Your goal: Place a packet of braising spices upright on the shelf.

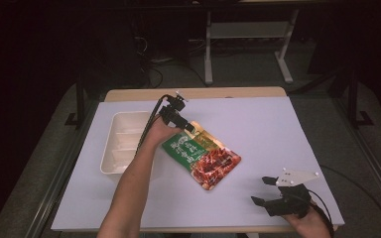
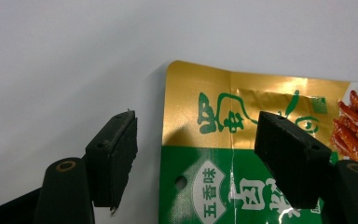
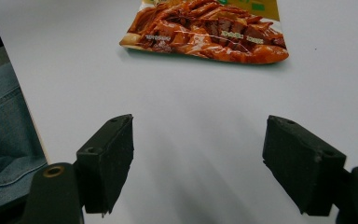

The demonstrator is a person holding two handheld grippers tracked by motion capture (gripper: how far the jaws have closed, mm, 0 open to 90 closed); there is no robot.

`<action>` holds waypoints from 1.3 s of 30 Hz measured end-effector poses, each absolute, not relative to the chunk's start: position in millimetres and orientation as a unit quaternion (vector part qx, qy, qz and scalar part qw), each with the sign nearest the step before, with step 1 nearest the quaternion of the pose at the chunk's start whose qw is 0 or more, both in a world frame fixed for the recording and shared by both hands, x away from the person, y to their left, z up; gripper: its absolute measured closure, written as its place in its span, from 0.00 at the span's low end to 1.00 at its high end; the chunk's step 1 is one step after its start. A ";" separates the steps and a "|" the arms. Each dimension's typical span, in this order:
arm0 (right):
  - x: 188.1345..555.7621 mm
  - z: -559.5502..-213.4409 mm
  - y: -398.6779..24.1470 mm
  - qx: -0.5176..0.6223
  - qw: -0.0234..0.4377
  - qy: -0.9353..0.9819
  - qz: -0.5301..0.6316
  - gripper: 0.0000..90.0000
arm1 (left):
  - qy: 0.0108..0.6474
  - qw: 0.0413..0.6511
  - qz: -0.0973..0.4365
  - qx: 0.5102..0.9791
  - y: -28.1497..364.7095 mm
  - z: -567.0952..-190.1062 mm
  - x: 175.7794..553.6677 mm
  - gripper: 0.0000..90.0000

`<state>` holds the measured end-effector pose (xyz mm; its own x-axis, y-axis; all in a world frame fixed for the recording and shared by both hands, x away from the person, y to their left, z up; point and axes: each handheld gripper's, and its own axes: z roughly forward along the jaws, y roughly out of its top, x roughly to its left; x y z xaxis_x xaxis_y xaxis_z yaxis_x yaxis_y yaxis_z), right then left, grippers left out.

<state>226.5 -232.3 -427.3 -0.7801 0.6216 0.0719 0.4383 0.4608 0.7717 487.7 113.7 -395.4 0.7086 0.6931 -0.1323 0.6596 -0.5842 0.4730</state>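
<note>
On the pale table (image 1: 278, 129), the snack pouch (image 1: 203, 158) lies ungrasped beside the white tray (image 1: 110, 148), apparently awaiting pickup, with the left gripper (image 2: 196, 154) spread over its gold top corner and the right gripper (image 3: 205, 163) spread idle.

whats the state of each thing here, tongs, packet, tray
left tongs: open, jaws astride the packet's gold top corner
right tongs: open, holding nothing, near the table's front edge
snack packet: lying flat, looks sealed
white tray: on the table, compartments look empty
</note>
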 end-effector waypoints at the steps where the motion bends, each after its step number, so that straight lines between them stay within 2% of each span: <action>1: 226.5 -427.4 -231.6 0.312 0.109 0.848 0.415 0.27 | 0.382 0.245 0.031 0.890 113.8 -396.4 488.5 0.32; 10: 225.8 -427.0 -228.2 0.305 0.109 0.850 0.415 0.27 | 0.406 0.199 0.003 0.892 112.6 -409.1 492.7 0.31; 18: 225.4 -426.7 -227.7 0.304 0.108 0.850 0.416 0.27 | 0.414 0.181 -0.007 0.892 110.9 -414.1 493.0 0.32; 26: 225.5 -426.4 -227.0 0.300 0.109 0.851 0.417 0.27 | 0.424 0.176 -0.042 0.887 112.3 -417.3 494.2 0.36; 28: 225.5 -426.5 -227.1 0.301 0.109 0.851 0.417 0.27 | 0.422 0.184 -0.049 0.886 112.3 -415.7 493.5 0.40; 37: 225.4 -426.0 -226.9 0.301 0.110 0.851 0.417 0.27 | 0.415 0.197 -0.044 0.887 114.9 -407.2 491.9 0.49; 39: 225.8 -426.3 -227.3 0.301 0.111 0.851 0.416 0.27 | 0.414 0.201 -0.043 0.887 116.4 -403.7 491.2 0.58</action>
<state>225.8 -227.3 -426.3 -0.7941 0.6047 0.0612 0.4192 0.4721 0.7755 491.2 116.4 -403.7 0.6534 0.7174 -0.2418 0.7515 -0.5765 0.3207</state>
